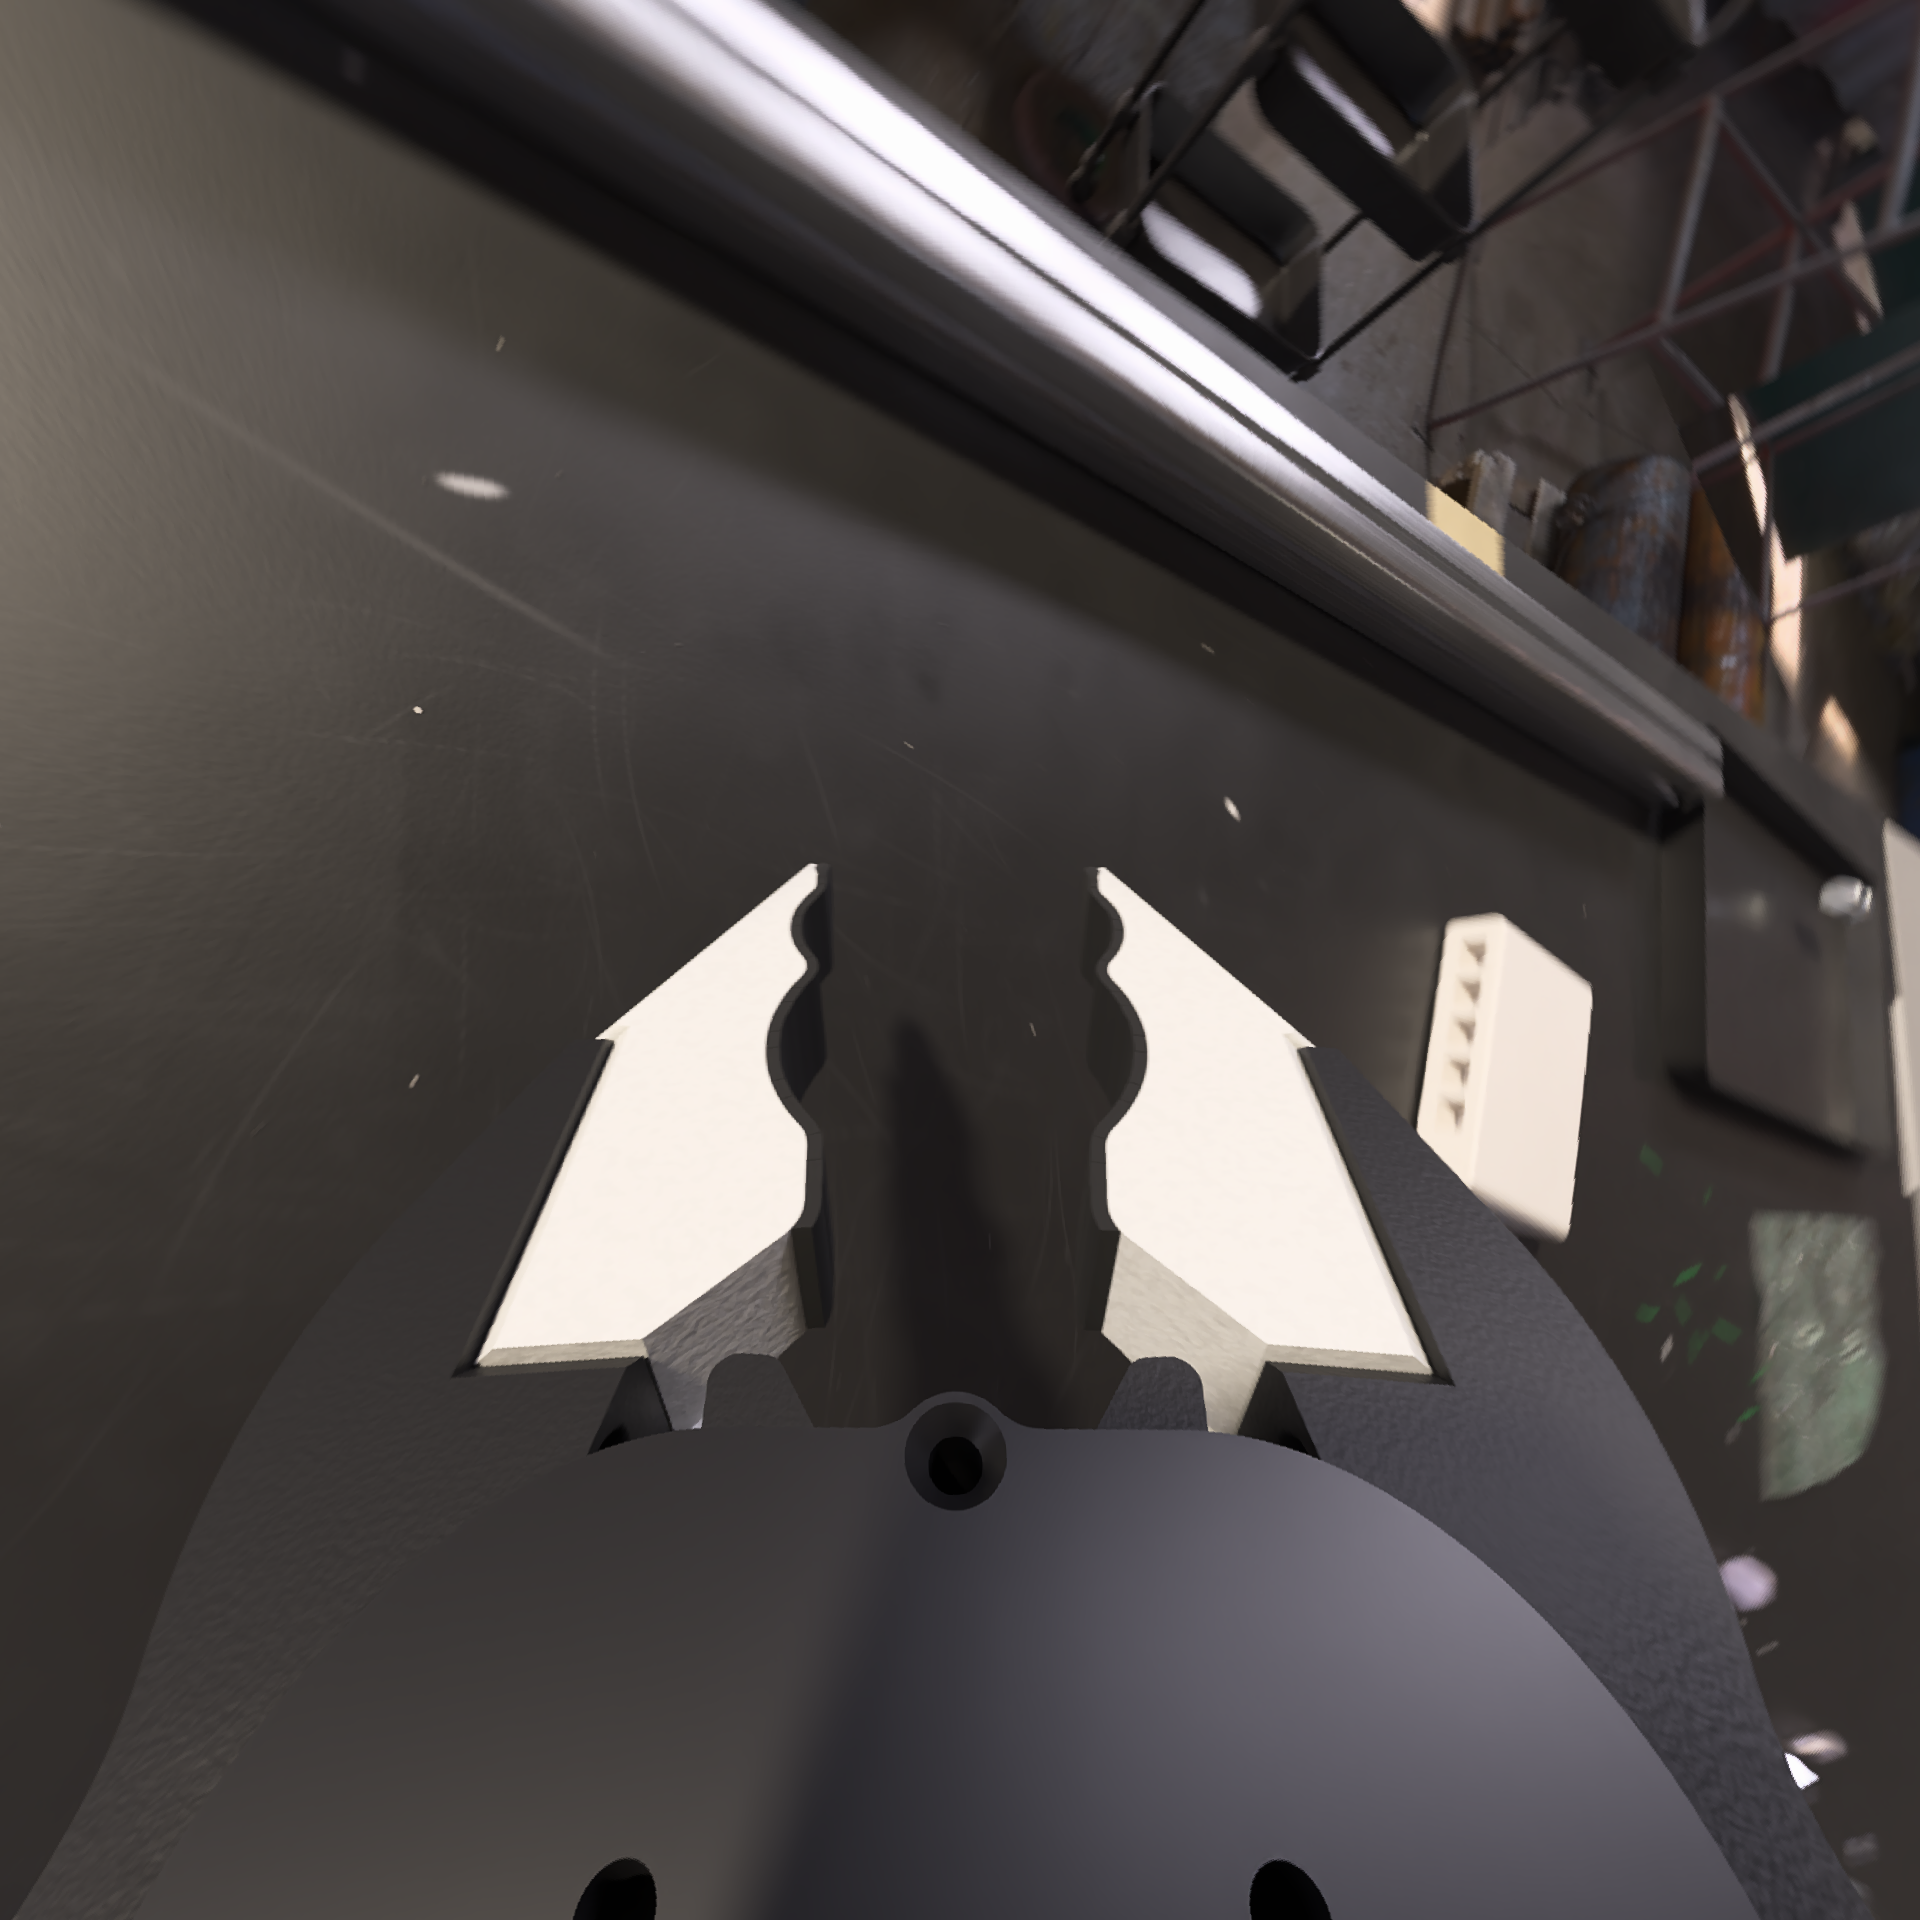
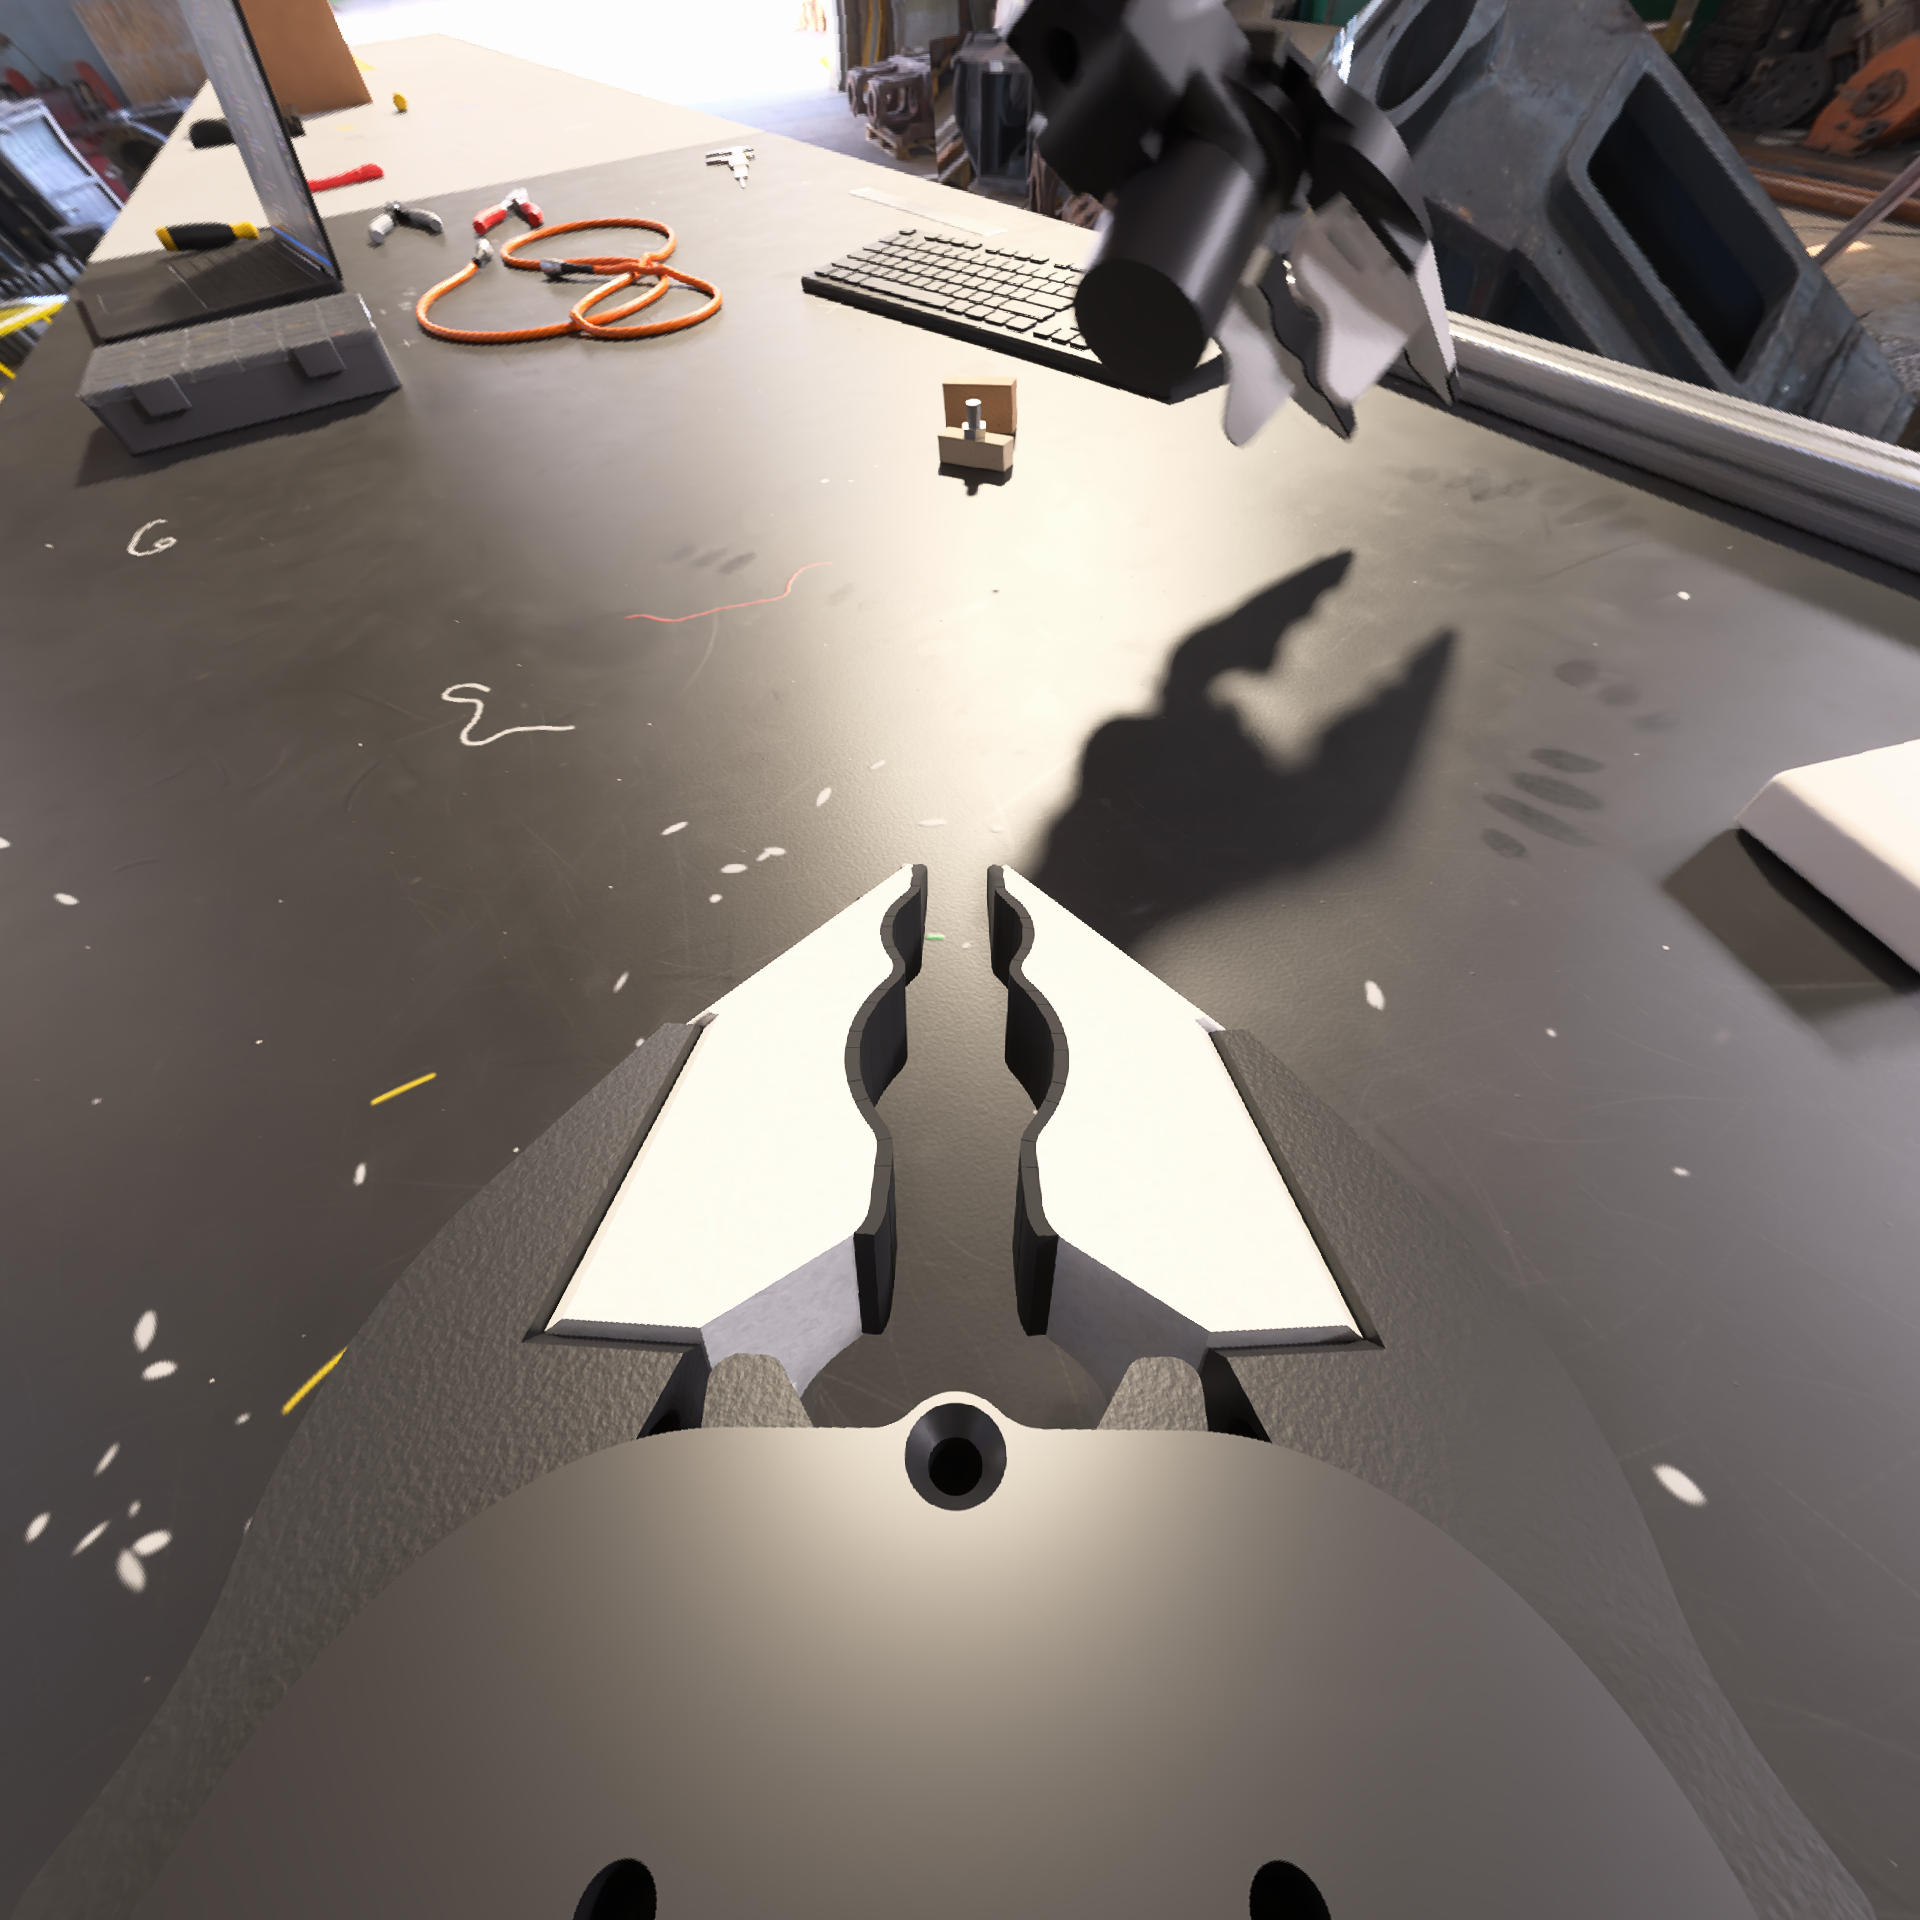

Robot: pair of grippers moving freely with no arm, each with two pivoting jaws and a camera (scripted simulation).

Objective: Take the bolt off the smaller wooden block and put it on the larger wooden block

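Note:
In the right wrist view a small wooden block (image 2: 975, 453) lies far ahead on the dark table (image 2: 520, 935). A short metal bolt (image 2: 974, 414) stands upright on it. The larger wooden block (image 2: 997, 395) stands just behind it. My right gripper (image 2: 957, 883) hovers low over the table, well short of the blocks, its jaws a little apart and empty. My left gripper (image 2: 1340, 416) hangs high at the upper right, open and empty. In the left wrist view the left gripper (image 1: 956, 883) points at bare table near the rail; the blocks are out of sight there.
A black keyboard (image 2: 956, 281) lies behind the blocks. An orange cable (image 2: 582, 281), pliers, a grey case (image 2: 239, 379) and a laptop (image 2: 260, 177) are at the far left. A metal rail (image 2: 1662, 416) runs along the right edge. A white slab (image 2: 1839, 842) and a white box (image 1: 1507, 1070) lie at the right.

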